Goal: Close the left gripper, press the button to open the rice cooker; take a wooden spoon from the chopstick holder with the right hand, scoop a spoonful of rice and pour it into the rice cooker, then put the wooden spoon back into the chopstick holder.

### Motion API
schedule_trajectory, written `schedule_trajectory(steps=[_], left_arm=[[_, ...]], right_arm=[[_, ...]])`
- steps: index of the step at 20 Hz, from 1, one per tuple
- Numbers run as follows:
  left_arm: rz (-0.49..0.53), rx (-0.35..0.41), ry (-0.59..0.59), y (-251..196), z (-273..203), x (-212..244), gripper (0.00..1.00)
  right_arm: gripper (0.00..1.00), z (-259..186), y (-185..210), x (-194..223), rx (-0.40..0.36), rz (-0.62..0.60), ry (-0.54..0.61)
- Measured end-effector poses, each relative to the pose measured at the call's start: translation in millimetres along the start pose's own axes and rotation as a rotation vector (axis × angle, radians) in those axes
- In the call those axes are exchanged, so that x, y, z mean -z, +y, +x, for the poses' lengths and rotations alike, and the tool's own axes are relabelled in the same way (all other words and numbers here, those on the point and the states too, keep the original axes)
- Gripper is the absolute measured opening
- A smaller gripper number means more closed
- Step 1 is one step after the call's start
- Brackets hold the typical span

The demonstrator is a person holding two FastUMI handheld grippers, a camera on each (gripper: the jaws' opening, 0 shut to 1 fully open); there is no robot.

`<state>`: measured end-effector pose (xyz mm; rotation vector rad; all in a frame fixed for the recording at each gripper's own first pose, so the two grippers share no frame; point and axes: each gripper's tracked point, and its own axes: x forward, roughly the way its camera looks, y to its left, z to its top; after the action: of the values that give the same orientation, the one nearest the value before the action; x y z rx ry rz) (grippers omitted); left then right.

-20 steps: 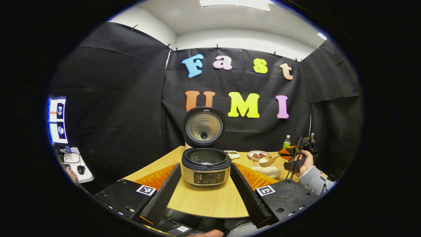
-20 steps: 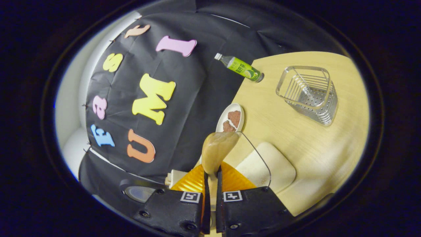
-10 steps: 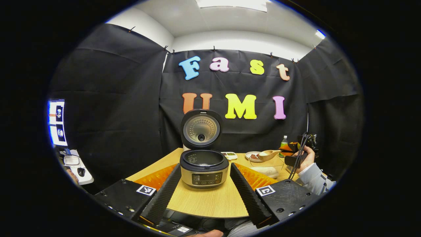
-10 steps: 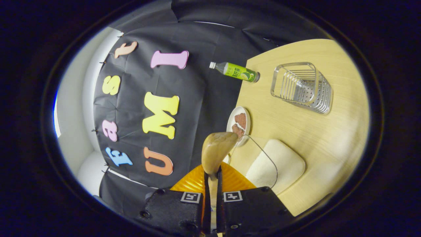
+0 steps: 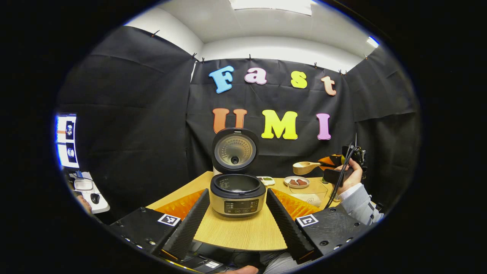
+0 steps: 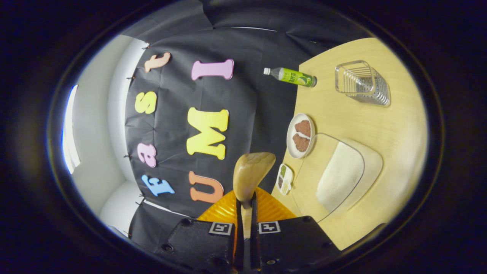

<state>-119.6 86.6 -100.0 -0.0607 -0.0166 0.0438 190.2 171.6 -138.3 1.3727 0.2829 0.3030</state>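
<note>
I have the wooden spoon (image 6: 251, 177) clamped by its handle between my right gripper's (image 6: 246, 213) fingers, long axis running straight out along them, its smooth rounded bowl leading. In the left gripper view the spoon (image 5: 304, 167) lies level in the air above the tabletop's right side, bowl toward the cooker (image 5: 237, 193); whether it carries rice I cannot tell. The cooker, round and metallic, stands near the tabletop's middle with its lid (image 5: 234, 150) upright. My left gripper (image 5: 237, 217) sits with fingers wide apart, holding nothing. Below the spoon a clear glass dish (image 6: 342, 175) holds white rice. Toward the far right corner stands a wire chopstick holder (image 6: 362, 83). The tabletop (image 6: 395, 133) is pale wood grain.
</note>
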Motion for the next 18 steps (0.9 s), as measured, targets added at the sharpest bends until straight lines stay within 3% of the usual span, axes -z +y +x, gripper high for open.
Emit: schedule_trajectory(steps=[8,18], left_arm=[[0.037,0.022,-0.016,-1,-15,-10,0.95],[0.024,0.030,-0.034,13,-31,-18,0.95]], right_arm=[[0.11,11,47,72,-0.031,-0.047,0.068],[0.11,31,97,144,-0.034,-0.261,0.099]])
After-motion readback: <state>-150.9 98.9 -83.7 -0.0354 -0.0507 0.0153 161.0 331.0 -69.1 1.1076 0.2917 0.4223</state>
